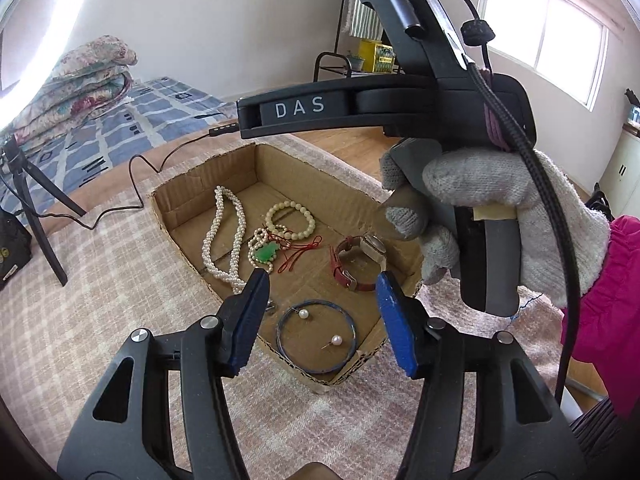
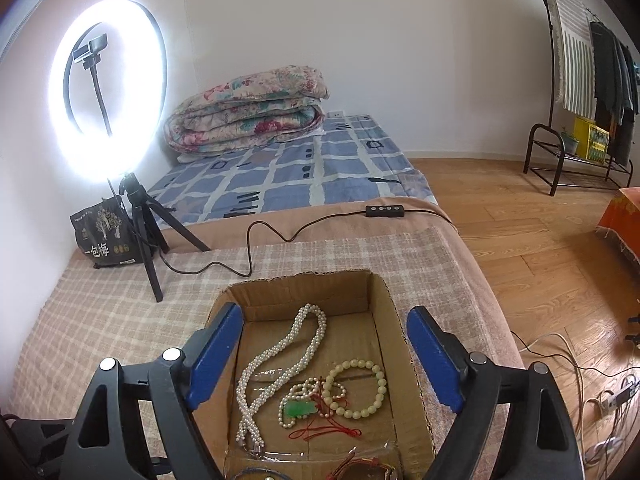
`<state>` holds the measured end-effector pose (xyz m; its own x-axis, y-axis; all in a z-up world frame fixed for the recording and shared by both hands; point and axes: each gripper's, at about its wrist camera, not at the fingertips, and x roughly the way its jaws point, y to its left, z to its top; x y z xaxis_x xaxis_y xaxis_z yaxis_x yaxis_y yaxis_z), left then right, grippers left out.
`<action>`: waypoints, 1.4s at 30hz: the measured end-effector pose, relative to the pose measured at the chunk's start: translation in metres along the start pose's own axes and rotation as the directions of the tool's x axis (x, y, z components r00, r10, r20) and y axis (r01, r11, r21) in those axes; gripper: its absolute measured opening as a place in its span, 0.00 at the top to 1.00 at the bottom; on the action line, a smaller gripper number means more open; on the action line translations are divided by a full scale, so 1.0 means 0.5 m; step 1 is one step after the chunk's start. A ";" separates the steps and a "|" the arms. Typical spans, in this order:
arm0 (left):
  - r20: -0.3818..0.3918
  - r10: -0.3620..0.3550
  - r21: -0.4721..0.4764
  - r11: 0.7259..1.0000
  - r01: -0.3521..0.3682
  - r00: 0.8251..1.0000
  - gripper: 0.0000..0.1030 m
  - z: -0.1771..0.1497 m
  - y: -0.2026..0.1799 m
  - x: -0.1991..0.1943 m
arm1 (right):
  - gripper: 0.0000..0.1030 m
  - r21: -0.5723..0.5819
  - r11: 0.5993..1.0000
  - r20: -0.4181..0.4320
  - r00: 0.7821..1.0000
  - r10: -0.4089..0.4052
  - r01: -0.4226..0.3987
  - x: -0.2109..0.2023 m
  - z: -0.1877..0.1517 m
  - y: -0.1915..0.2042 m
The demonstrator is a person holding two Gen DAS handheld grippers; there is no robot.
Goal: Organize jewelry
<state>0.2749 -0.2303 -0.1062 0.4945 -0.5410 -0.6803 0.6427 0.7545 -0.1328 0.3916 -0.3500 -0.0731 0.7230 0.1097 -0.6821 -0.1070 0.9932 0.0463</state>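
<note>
Home bedroom: bed [image 2: 304, 176], folded quilt [image 2: 248, 112], clothes rack [image 2: 592, 80].

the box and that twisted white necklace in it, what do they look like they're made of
Box: plain brown corrugated cardboard, matte; the cut rim looks ragged and fluted, with clear tape on the floor.
Twisted white necklace: strands of small, glossy off-white beads with a pearl-like sheen, ending in a metallic clasp. Real or imitation pearl cannot be told from the look.

White capital letters "DAS" stand on the black body of the right tongs [image 1: 320, 128]. The black bag [image 2: 106, 232] beside the ring light's tripod bears the white characters "一包梅". Nothing else is legible.
</note>
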 end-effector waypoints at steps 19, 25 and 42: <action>0.061 0.043 0.030 0.999 -0.045 0.997 0.43 0.013 -0.030 -0.096 | 0.00 -0.020 0.997 0.063 0.996 -0.067 0.068 -0.099 0.020 0.023; 0.087 0.053 0.042 0.998 -0.057 0.995 0.43 0.010 -0.045 -0.144 | 0.00 -0.016 0.997 0.085 0.993 -0.079 0.081 -0.144 0.018 0.033; 0.152 0.098 0.060 0.992 -0.108 0.984 0.36 -0.023 -0.055 -0.286 | 0.00 0.007 0.993 0.150 0.982 -0.119 0.120 -0.291 -0.020 0.062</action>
<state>0.1799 -0.1692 -0.0135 0.6381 -0.5146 -0.5727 0.6194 0.7849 -0.0150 0.2762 -0.3356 0.0203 0.8245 -0.0050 -0.5658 -0.0150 0.9994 -0.0308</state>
